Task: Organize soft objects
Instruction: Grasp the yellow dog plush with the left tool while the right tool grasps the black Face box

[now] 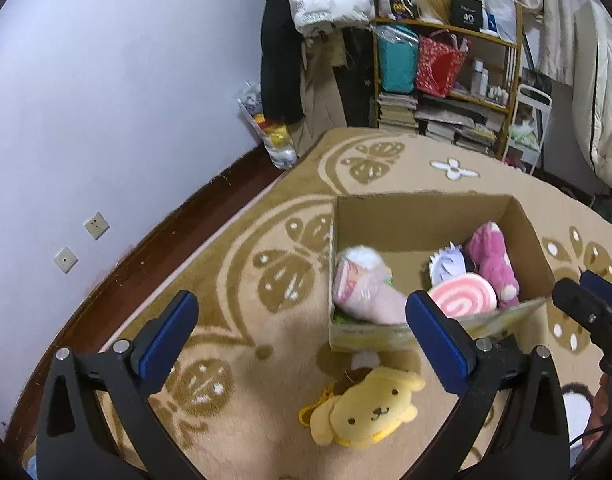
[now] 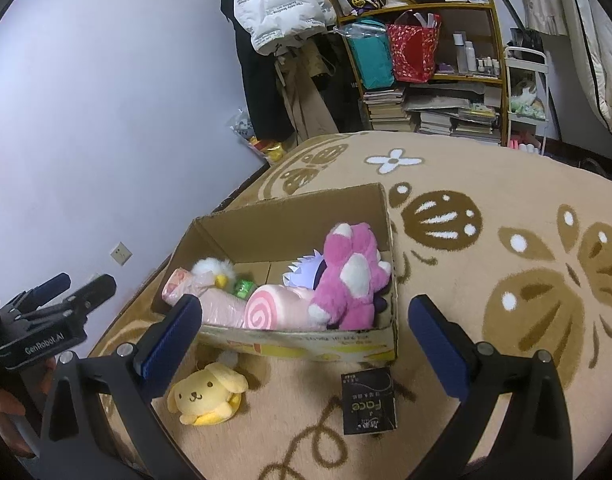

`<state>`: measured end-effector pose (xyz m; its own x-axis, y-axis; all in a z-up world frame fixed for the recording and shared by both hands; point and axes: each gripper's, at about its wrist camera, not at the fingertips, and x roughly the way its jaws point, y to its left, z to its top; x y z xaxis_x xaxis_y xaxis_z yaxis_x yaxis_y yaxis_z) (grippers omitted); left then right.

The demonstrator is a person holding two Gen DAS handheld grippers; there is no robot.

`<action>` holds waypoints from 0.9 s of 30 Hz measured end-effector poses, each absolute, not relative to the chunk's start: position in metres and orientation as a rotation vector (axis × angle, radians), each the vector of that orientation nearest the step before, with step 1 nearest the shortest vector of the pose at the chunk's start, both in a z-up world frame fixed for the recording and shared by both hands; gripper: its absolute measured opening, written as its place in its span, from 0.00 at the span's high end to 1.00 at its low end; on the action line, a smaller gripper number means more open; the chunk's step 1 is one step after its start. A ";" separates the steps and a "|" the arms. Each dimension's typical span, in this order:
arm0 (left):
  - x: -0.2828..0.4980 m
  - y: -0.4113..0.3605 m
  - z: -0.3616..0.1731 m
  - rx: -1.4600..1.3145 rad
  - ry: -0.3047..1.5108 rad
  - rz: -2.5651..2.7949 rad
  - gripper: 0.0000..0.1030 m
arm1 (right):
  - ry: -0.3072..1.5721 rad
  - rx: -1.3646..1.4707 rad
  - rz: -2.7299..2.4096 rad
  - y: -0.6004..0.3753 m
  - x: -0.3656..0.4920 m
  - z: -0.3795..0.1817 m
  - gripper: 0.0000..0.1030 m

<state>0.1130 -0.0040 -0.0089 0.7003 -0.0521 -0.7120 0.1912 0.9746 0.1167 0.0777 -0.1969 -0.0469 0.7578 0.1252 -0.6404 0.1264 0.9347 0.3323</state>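
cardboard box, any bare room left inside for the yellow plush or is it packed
The cardboard box has bare floor along its far wall, behind the white fluffy toy and pink bear. The near half is crowded: wrapped pink toy, swirl cushion, bear. The yellow plush lies on the rug outside.

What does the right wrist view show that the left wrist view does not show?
Only the right wrist view shows the black packet lying on the rug in front of the box, and the left gripper. Only the left wrist view shows the right gripper and a second wall socket. Both show the cardboard box holding the pink plush and swirl cushion, with the yellow dog plush outside it.
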 end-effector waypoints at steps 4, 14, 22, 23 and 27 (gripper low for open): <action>0.111 -0.005 -0.015 0.181 0.811 -0.144 0.01 | 0.733 0.375 0.007 -0.195 0.075 -0.050 0.00; 0.112 -0.006 -0.043 0.211 0.916 -0.139 0.01 | 0.822 0.310 -0.029 -0.189 0.079 -0.074 0.00; 0.113 -0.015 -0.071 0.260 1.021 -0.150 0.01 | 0.893 0.216 -0.029 -0.183 0.086 -0.097 0.00; 0.113 -0.017 -0.075 0.265 1.043 -0.161 0.01 | 0.904 0.220 -0.023 -0.183 0.087 -0.100 0.00; 0.114 -0.024 -0.086 0.267 1.101 -0.196 0.01 | 0.921 0.223 -0.035 -0.186 0.088 -0.109 0.00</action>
<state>0.1142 -0.0243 -0.0863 0.4405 -0.0244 -0.8974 0.2875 0.9508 0.1153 0.0880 -0.1860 -0.1087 0.6065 0.0655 -0.7924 0.1247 0.9764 0.1762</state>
